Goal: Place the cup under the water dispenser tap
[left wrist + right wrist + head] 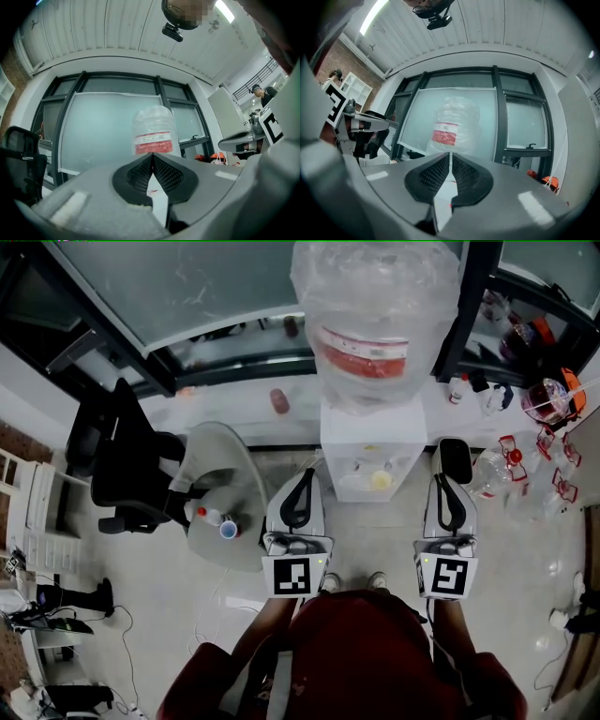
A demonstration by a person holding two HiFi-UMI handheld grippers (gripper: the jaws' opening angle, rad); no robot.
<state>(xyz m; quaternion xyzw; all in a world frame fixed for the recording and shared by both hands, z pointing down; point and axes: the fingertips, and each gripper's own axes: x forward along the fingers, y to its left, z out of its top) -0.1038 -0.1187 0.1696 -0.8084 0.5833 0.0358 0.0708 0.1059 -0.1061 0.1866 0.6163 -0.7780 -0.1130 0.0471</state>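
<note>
The white water dispenser (372, 448) stands straight ahead with a big clear bottle (375, 315) on top. A small pale yellow round thing (380, 480), perhaps the cup, sits in its tap recess. My left gripper (302, 486) hangs in front of the dispenser's left side and my right gripper (448, 486) in front of its right side. Neither touches it. In the left gripper view the bottle (153, 129) rises beyond the left gripper (151, 157), whose jaws meet with nothing between them. The right gripper (450, 157) is shut and empty too, with the bottle (452, 126) behind it.
A small round grey table (220, 474) with little bottles (220, 524) stands left of the dispenser, and a black office chair (131, 465) beyond it. Clear bottles and red-trimmed items (525, 465) crowd the floor at the right. A window ledge (234, 399) runs behind.
</note>
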